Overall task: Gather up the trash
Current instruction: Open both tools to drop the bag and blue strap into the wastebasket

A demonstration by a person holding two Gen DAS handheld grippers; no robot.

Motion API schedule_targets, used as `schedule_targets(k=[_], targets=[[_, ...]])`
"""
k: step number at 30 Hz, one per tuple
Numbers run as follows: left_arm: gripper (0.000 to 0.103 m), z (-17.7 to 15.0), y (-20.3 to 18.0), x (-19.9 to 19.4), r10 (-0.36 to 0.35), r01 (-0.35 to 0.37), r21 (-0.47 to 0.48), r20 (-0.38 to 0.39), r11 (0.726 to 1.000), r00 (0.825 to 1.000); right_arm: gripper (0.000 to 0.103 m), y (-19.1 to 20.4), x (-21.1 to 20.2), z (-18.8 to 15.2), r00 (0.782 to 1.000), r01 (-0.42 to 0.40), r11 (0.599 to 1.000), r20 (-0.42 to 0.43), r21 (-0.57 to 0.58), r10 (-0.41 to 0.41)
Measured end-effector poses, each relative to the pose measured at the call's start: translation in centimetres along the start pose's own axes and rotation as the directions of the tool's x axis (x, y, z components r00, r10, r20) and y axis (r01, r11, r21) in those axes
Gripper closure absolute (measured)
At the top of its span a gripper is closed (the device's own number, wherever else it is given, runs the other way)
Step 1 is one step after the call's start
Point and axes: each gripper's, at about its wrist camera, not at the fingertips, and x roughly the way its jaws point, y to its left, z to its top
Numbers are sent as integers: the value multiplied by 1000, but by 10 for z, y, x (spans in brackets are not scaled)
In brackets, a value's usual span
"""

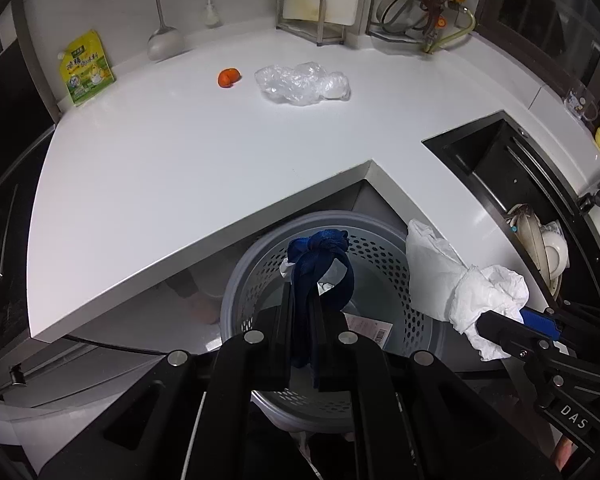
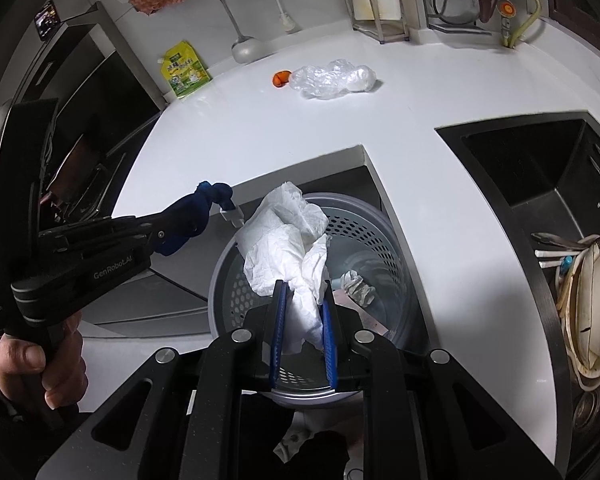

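My left gripper (image 1: 303,312) is shut on a knotted blue cloth (image 1: 318,258) and holds it over the grey perforated bin (image 1: 380,252). My right gripper (image 2: 304,308) is shut on a crumpled white tissue (image 2: 284,236) above the same bin (image 2: 356,220). The right gripper with the tissue (image 1: 476,284) shows at the right of the left wrist view. The left gripper with the blue cloth (image 2: 204,204) shows at the left of the right wrist view. A clear plastic bag (image 1: 304,84) and an orange peel (image 1: 229,77) lie on the white counter (image 1: 180,152).
A yellow pouch (image 1: 86,67) leans at the counter's back left. A black sink (image 2: 548,184) with stacked dishes (image 2: 592,304) is on the right. A cutting board rack (image 1: 312,12), a ladle and a dish rack stand along the back wall. Paper scraps lie inside the bin.
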Motion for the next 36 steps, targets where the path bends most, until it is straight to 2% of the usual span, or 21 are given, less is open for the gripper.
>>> schedule_targets(k=[9,21,25,27,29,31,33,36], targets=[[96,-3,0,8,-3,3,10,-29,1000,1000,85,-9,12,-3,999,14,999,-40,40,-12],[92,-2,3,6,11,-10,8,-25,1000,1000,85,-4,23,2,998,-7,1000,-59,26,9],[92,-2,5,6,14,-14,3,-27,1000,1000,82,-3,25,4,998,-13,1000,-59,20,14],[91,-2,6,6,19,-19,0,-26,1000,999,74,-2,25,5,998,-14,1000,-56,23,15],[86,-2,7,5,22,-22,-3,-24,1000,999,52,-2,25,6,998,-17,999,-53,27,18],[64,-2,8,5,28,-28,-7,-22,1000,999,51,-2,23,7,999,-16,999,-41,27,17],[47,-3,10,3,35,-35,-17,-13,999,999,51,-3,22,8,999,-13,1000,-39,28,15],[46,-2,12,1,37,-37,-24,-5,999,999,51,-5,22,7,999,-13,999,-41,35,15]])
